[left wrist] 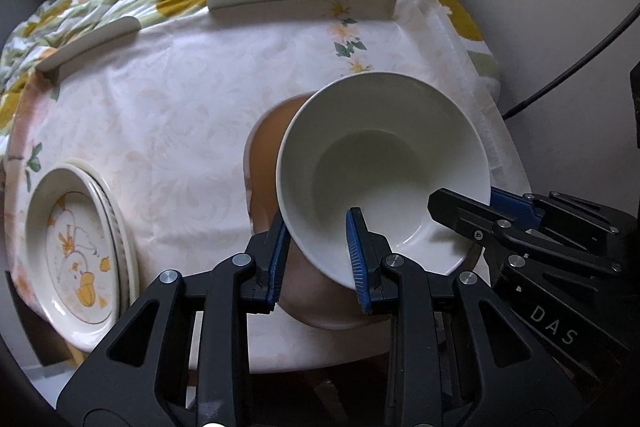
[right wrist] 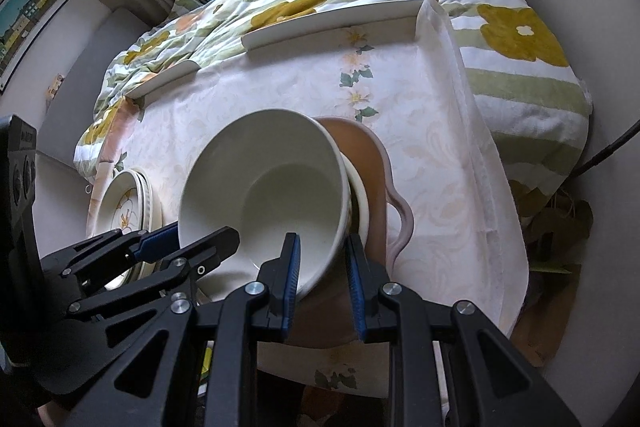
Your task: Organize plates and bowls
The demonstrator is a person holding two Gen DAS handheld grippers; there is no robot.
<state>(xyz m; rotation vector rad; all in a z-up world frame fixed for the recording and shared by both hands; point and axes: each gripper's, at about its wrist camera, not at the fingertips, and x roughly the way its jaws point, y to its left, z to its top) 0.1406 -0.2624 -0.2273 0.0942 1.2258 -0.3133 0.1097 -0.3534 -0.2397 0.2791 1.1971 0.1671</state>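
Blue-padded, the left gripper (left wrist: 320, 259) pinches the near-left rim of the white bowl (left wrist: 384, 167), while the right gripper (right wrist: 322, 277) clamps the rim on the opposite side. The bowl sits tilted over a brown dish (right wrist: 360, 155) on the pale floral tablecloth (left wrist: 180, 115). A stack of duck-patterned plates (left wrist: 76, 247) lies apart, at the table's left edge.

White bowl (left wrist: 384, 163), brownish-pink tray (right wrist: 366, 163), duck-like orange motif plate (left wrist: 76, 247), floral tablecloth (left wrist: 180, 107)
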